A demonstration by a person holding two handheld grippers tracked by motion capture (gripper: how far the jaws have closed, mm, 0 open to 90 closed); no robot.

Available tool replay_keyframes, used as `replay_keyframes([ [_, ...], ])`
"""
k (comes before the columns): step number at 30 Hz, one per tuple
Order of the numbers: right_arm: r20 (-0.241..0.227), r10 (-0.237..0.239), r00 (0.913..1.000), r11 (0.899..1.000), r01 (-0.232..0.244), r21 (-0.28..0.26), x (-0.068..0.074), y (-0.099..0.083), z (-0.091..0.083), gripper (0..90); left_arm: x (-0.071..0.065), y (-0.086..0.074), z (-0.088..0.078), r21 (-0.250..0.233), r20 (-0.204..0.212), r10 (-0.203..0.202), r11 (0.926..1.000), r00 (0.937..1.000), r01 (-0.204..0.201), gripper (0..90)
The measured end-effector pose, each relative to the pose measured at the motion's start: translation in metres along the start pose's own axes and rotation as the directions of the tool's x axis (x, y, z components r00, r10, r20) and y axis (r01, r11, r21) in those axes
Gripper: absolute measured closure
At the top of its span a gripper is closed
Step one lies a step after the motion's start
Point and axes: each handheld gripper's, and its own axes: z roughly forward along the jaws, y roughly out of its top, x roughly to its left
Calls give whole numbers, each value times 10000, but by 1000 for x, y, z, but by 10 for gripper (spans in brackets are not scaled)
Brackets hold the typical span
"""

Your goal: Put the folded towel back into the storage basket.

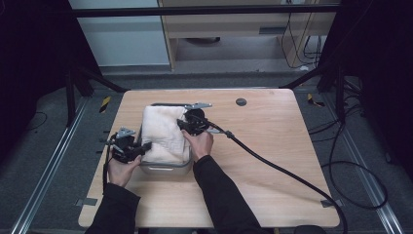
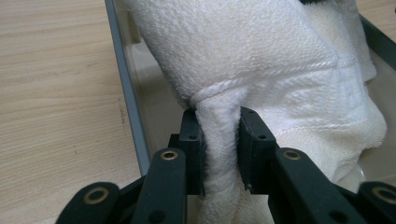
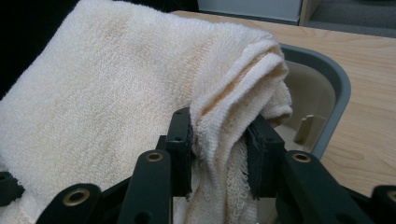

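Item: towel (image 1: 163, 131), frame centre, over tub (image 1: 163, 169). I've L gripper (image 2: 219, 140) & R gripper (image 3: 218, 140) both pinching folds; not yet fully in/out.

No text, label, brand or number can be read anywhere. The towel (image 1: 163, 131), the bin (image 1: 165, 169) under it and the table (image 1: 272, 146) carry no print. The yellow-and-black tape strips (image 1: 105, 104) on the floor beside the table bear stripes, no words.
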Motion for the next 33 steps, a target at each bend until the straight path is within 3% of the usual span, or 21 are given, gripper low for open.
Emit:
replay_keyframes([
  [4,69,-183,9998,9998,183,49,-1,-1,2,641,-2,0,1,117,-299,59,9999,9995,-56,685],
  [5,70,-297,9995,9995,296,133,-1,-1,1,629,-2,0,1,118,-429,60,9999,9991,-55,638],
  [12,221,-859,9961,9961,853,240,-1,-2,1,590,-5,1,0,72,-380,73,9999,9993,-71,559],
  [16,362,-1163,9925,9932,1160,115,-2,2,-4,576,-6,2,-4,-206,-375,83,9997,9993,-91,492],
  [18,229,-1108,9936,9938,1110,-81,-2,5,-9,571,-6,3,-9,-597,-351,-9,9982,9994,-12,479],
  [19,228,-1189,9926,9926,1193,-204,-2,7,-13,567,-6,5,-16,-962,-343,-37,9954,9994,4,472],
  [25,60,-1495,9887,9860,1495,-738,-3,13,-38,496,-10,10,-35,-1735,-327,63,9848,9994,-119,425],
  [30,-42,-1557,9878,9810,1541,-1182,-17,15,-69,385,-15,10,-43,-1997,-425,267,9792,9987,-347,371],
  [33,-155,-1474,9889,9824,1446,-1182,-29,12,-90,298,-17,8,-46,-2049,-446,340,9779,9984,-425,350],
])
